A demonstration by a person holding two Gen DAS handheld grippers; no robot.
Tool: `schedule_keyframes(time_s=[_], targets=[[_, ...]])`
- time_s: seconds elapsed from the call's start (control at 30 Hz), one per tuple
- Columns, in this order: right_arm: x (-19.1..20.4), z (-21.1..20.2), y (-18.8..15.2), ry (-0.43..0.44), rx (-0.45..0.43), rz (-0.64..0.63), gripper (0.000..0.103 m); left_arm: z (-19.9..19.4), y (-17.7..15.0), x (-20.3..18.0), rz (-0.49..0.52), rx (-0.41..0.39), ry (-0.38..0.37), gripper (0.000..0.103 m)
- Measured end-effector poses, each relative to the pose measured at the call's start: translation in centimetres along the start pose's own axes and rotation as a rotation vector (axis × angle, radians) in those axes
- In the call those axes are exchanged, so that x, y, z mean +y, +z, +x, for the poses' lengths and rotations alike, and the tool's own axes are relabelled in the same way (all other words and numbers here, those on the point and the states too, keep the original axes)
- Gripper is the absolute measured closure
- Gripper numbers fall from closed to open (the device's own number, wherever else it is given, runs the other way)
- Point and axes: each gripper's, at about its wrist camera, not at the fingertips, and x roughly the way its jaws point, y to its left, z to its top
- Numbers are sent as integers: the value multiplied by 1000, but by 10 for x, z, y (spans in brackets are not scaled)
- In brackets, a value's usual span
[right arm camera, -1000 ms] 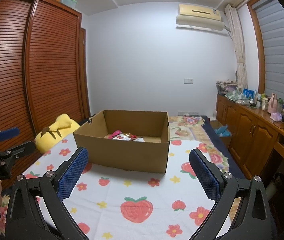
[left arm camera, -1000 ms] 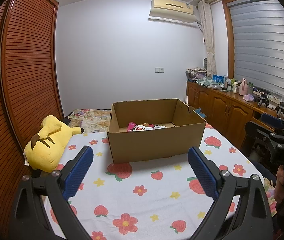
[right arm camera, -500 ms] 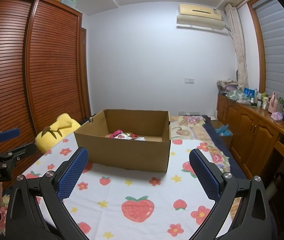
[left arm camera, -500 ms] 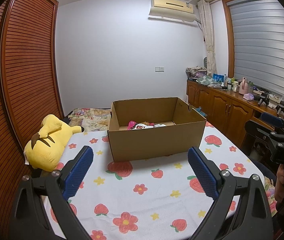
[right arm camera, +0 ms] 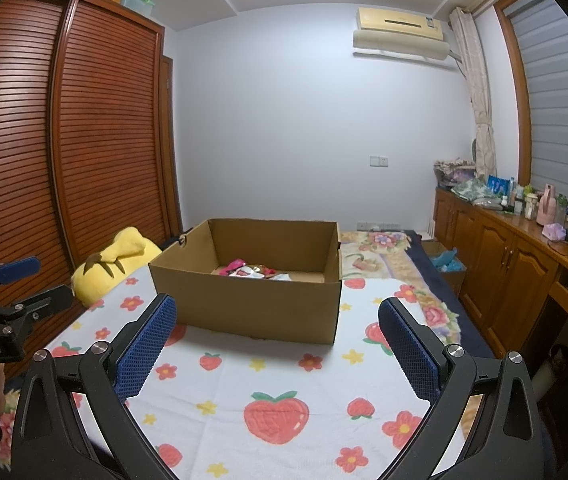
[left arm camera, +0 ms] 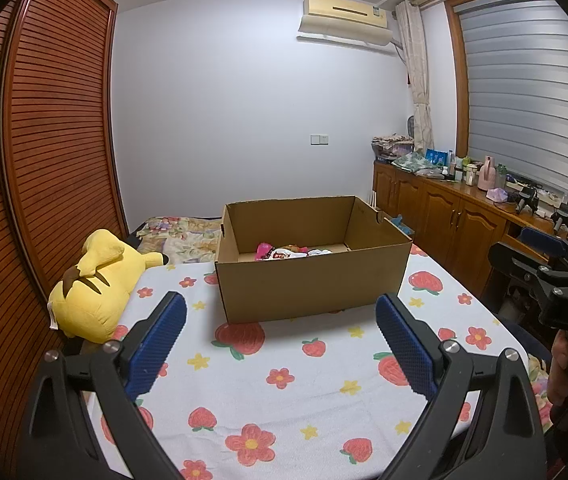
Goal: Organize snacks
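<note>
Strawberry-print blanket [left arm camera: 284,380] under cardboard box [left arm camera: 311,280], beside louvred wardrobe [right arm camera: 104,140].

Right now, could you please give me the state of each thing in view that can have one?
left gripper: open, empty.
right gripper: open, empty.
cardboard box: open-topped, upright on the bedspread.
snack packets: lying inside the box.
yellow plush: lying beside the box.
</note>
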Motion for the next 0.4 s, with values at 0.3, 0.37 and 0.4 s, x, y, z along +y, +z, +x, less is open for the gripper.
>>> schedule_keyframes(time_s=[0.3,0.37,0.4], targets=[[2,0,-3,1,2,1,0,-1,1,-2,1,-1,-1,6],[2,0,-3,-1,1,1,0,-2,1,-1,1,-1,-2,6],[2,0,-3,1,1,2,0,-2,1,-1,1,-1,-1,6]])
